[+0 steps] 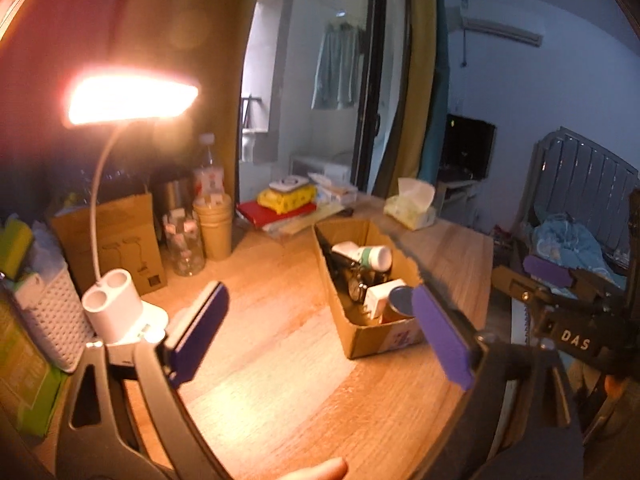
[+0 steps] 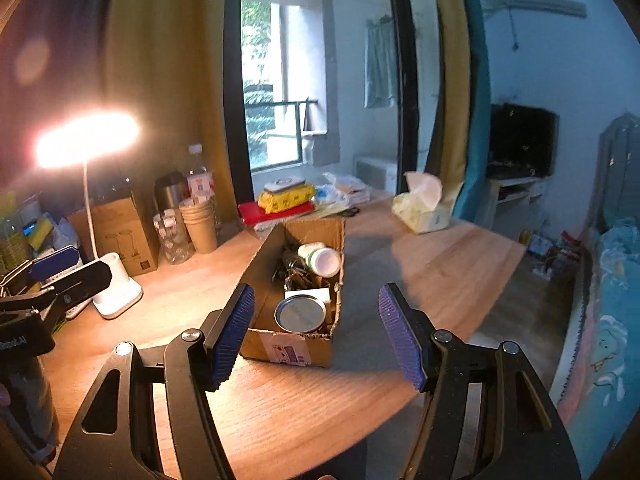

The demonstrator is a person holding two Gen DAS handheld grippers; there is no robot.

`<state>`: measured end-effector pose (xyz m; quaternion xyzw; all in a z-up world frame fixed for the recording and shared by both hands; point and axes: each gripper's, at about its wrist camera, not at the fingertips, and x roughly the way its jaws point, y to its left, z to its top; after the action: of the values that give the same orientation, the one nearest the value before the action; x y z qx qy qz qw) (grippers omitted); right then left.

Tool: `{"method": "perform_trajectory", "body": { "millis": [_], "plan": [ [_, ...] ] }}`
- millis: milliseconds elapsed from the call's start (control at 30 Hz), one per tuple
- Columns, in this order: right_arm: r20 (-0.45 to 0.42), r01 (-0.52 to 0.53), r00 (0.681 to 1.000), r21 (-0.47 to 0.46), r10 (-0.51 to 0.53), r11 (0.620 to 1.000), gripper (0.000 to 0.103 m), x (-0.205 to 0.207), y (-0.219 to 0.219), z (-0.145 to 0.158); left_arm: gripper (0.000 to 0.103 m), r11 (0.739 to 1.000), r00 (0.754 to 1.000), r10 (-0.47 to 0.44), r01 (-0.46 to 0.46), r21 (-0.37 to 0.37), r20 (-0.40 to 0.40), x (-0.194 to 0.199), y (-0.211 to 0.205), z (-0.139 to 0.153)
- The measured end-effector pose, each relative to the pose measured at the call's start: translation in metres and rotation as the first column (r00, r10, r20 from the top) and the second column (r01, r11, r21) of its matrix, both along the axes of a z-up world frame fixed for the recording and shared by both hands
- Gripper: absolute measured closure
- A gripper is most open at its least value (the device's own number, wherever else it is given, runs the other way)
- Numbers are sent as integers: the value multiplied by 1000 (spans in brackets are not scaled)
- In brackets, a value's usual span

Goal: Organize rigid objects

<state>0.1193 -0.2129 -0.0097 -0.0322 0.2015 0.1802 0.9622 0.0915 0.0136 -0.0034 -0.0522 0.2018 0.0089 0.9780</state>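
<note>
Both grippers hover over the wooden table [image 2: 280, 408] with nothing held: the right gripper [image 2: 316, 332] spread wide just short of the cardboard box [image 2: 288, 344], the left gripper [image 1: 320, 332] equally spread beside it. Inside lie a white bottle [image 2: 322, 260], a round metal lid [image 2: 300, 314] and keys [image 2: 294, 276]. Judging by this, either the objects are all boxed or one awaits picking; the next move calls for reaching into the box.

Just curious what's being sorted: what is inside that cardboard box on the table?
The cardboard box holds a white bottle lying on its side, a round metal lid, a white block and a dark tangle of metal bits. Whatever lies beneath is covered.
</note>
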Motion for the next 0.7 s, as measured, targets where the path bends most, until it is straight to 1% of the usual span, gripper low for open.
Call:
{"method": "perform_trajectory", "body": {
  "millis": [67, 133, 200, 333, 500, 700],
  "plan": [
    [22, 8, 1000, 6, -8, 1000, 35, -15, -3, 7, 7, 1000, 1000, -13, 13, 11, 10, -11, -5, 6],
    [45, 4, 999, 9, -4, 1000, 35, -34, -4, 15, 7, 1000, 999, -29, 29, 7, 19, -21, -7, 12],
    [64, 2, 998, 10, -2, 1000, 35, -49, -3, 22, 7, 999, 998, -50, 50, 4, 45, -33, -11, 21],
    [91, -11, 996, -5, 11, 1000, 35, -75, 1, 33, 7, 998, 993, -67, 65, 23, 102, -61, -17, 38],
    [113, -9, 994, -18, 10, 1000, 35, -98, 1, 43, 7, 998, 990, -53, 48, 39, 130, -84, -19, 50],
    [137, 9, 990, -14, -7, 1000, 35, -116, -9, 55, 7, 1000, 984, -16, 15, 9, 175, -103, -11, 63]
  ]
}}
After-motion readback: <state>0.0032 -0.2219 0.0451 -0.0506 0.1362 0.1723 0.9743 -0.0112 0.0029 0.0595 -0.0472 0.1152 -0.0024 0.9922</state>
